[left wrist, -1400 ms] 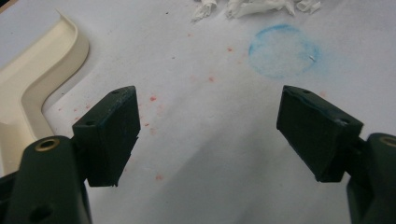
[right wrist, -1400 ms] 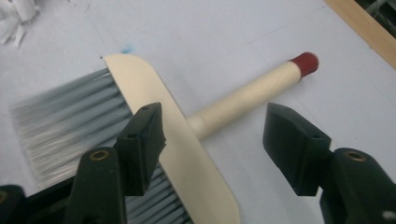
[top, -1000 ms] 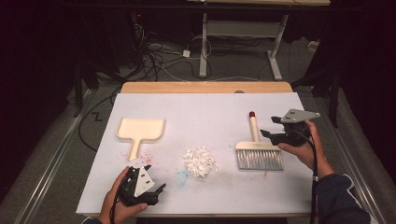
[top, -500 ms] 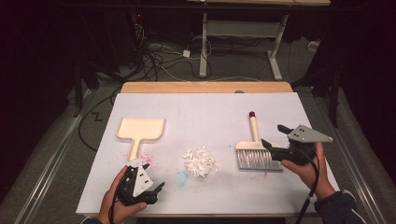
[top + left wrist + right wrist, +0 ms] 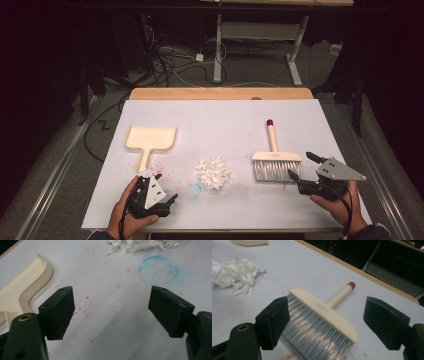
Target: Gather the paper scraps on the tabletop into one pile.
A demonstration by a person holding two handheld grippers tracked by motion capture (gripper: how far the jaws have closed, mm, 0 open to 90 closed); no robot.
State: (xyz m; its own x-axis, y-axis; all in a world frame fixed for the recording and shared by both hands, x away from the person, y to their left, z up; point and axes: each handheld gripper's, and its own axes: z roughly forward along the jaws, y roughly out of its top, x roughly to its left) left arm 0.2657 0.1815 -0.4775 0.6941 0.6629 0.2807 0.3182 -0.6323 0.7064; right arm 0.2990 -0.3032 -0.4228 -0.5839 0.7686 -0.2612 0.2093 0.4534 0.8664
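A brush [image 5: 276, 159] with a cream handle, red tip and grey bristles lies on the white table cover at the right. My right gripper [image 5: 301, 165] is just right of its bristles. In the right gripper view the brush head [image 5: 322, 317] lies ahead between the jaws of the right gripper [image 5: 325, 307], which have just been opening and grip nothing. White paper shreds [image 5: 214, 173] are piled mid-table. A cream dustpan [image 5: 150, 139] lies at the left. My left gripper [image 5: 167, 189] rests open near the front edge, below the dustpan handle, over bare cover [image 5: 111, 297].
A faint blue ring stain [image 5: 195, 189] and red specks mark the cover between the left gripper and the shreds. The table's wooden far edge [image 5: 220, 93] borders a dark floor with cables and a desk frame.
The right gripper has moved toward the near edge, from beside the brush handle to the right of the bristles, and its jaws stand wider. The left gripper has stayed put.
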